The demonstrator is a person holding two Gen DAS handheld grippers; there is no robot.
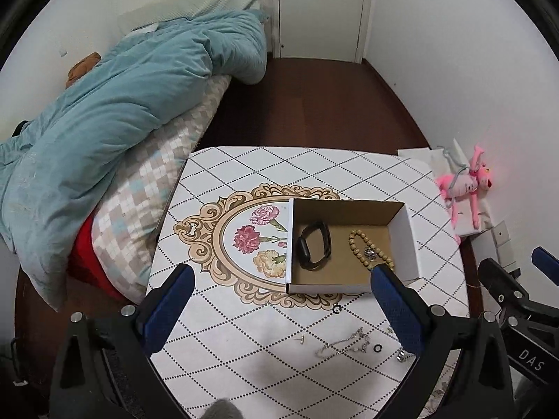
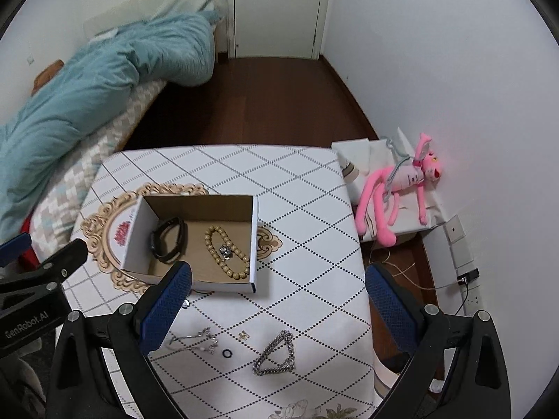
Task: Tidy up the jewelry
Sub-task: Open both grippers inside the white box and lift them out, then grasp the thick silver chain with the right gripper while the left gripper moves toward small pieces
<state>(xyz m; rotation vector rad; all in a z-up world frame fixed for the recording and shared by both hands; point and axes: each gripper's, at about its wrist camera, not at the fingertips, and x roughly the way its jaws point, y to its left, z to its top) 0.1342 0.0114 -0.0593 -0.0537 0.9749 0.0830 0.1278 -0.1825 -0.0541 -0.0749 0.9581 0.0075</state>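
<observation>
Both grippers, left gripper (image 1: 279,279) & right gripper (image 2: 277,281), hang spread wide, nothing held, above the table (image 2: 314,230). Loose chain bracelet (image 2: 276,352) lies just below the right one; cardboard box (image 2: 253,244) w/ beads (image 2: 227,249) sits beyond. Best approach: drop straight, pinch a bunched part.

Left tool (image 1: 281,281), right tool (image 2: 278,281): black frames, blue textured finger pads, silver screws, white lettering on bodies.
</observation>
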